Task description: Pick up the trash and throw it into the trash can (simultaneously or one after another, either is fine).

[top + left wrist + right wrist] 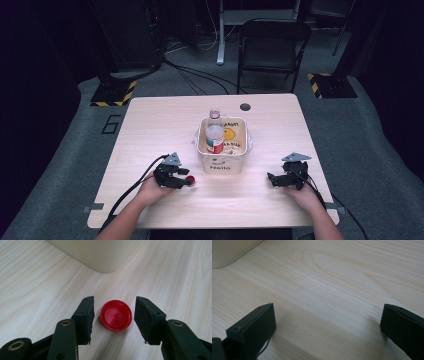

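Observation:
A red bottle cap (116, 315) lies open side up on the wooden table (150, 130), between the two jaws of my left gripper (114, 315), which is open and apart from the cap on both sides. From above, the same red cap (192, 181) sits at the tip of the left gripper (186, 181), left of the white bin (222, 165). A clear plastic bottle (215, 134) with a red and white label lies inside the bin, its neck pointing away. My right gripper (327, 322) stands wide open over bare wood, right of the bin (270, 178).
The white bin's corner (100, 255) stands just beyond the cap. A round cable hole (245, 106) is at the table's far edge. A black folding chair (272, 47) and floor cables lie beyond the table.

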